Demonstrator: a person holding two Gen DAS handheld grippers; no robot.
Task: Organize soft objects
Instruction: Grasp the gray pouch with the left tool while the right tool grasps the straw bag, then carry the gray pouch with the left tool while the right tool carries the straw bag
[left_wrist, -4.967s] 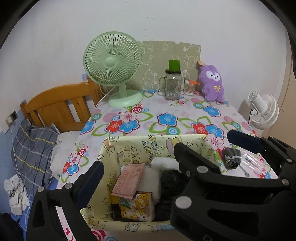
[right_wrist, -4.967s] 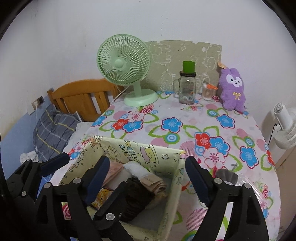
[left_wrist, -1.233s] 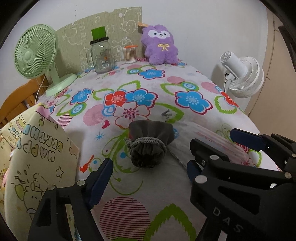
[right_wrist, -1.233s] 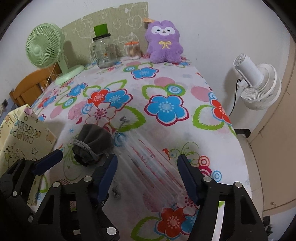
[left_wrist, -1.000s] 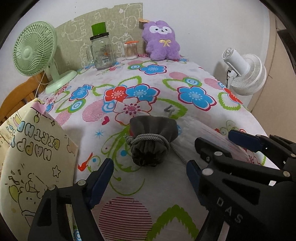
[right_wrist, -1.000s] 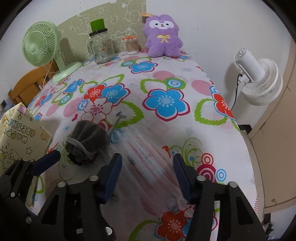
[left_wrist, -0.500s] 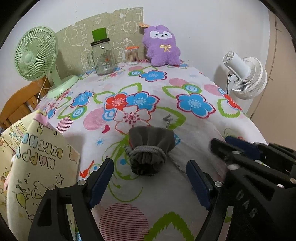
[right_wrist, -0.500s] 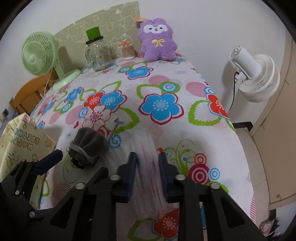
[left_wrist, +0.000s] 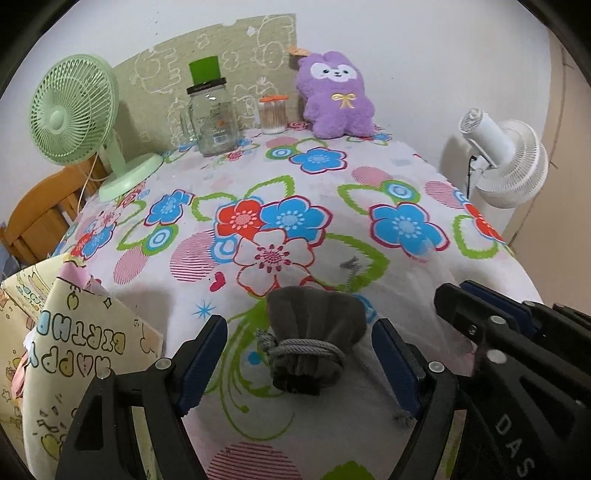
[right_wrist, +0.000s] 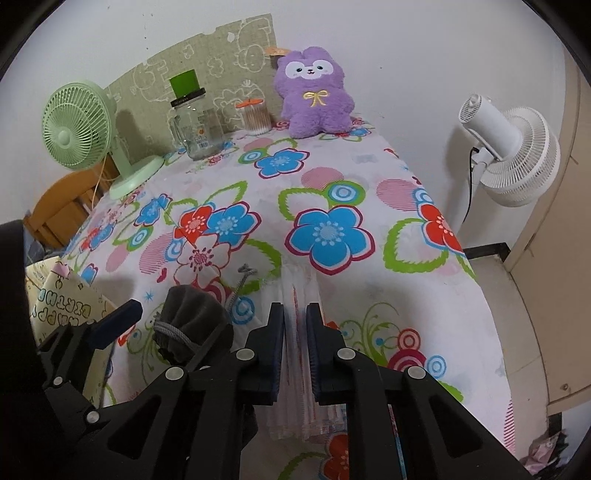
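Observation:
A grey drawstring pouch (left_wrist: 312, 338) lies on the flowered tablecloth, and it also shows in the right wrist view (right_wrist: 192, 321). My left gripper (left_wrist: 299, 358) is open with a finger on each side of the pouch, not touching it. My right gripper (right_wrist: 295, 332) is shut on a clear plastic packet (right_wrist: 299, 291) with red print, pinched upright between the pads. The right gripper also shows in the left wrist view (left_wrist: 480, 310). A yellow "Happy Birthday" fabric box (left_wrist: 55, 354) stands at the left. A purple plush bunny (right_wrist: 314, 96) sits at the table's far edge.
A green desk fan (left_wrist: 74, 122), a glass jar with a green lid (left_wrist: 212, 118) and a small cotton-swab container (left_wrist: 273, 114) stand at the back. A white fan (right_wrist: 509, 155) stands beyond the table's right edge. A wooden bed frame (left_wrist: 33, 218) is at the left.
My right gripper has closed on the clear packet and squeezed it upright. My left gripper has moved forward so its fingers flank the grey pouch.

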